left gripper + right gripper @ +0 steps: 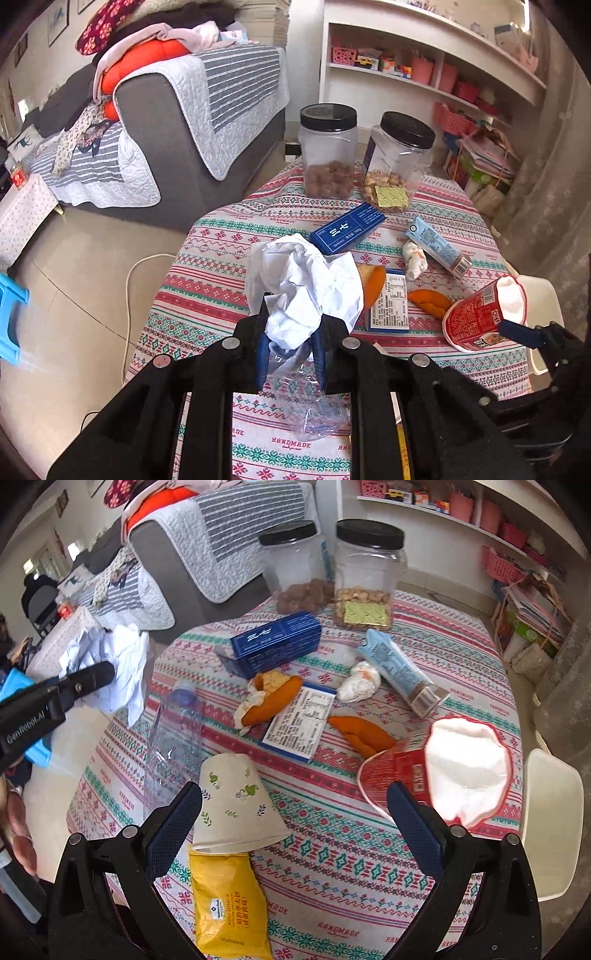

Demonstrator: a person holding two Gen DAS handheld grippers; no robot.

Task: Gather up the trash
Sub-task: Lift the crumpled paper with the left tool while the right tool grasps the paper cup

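My left gripper [291, 350] is shut on a crumpled white paper [303, 284] and holds it above the table's left side; it also shows in the right wrist view [110, 664]. My right gripper [295, 819] is open and empty above the table's near edge. Between its fingers lie a tipped paper cup [236, 805] and a yellow snack packet [229, 908]. A red instant-noodle cup [443, 771] lies on its side by the right finger. A clear plastic bottle [173, 738], orange peels [273, 701], a tissue wad [358, 685], a milk carton [399, 672] and a blue box [277, 642] lie on the patterned tablecloth [351, 849].
Two black-lidded jars [295, 565] of snacks stand at the table's far edge. A flat labelled packet [299, 720] lies mid-table. A grey sofa [177, 122] stands at the left, white shelves [424, 66] behind, a white chair [550, 823] at the right, a blue stool [11, 317] on the floor.
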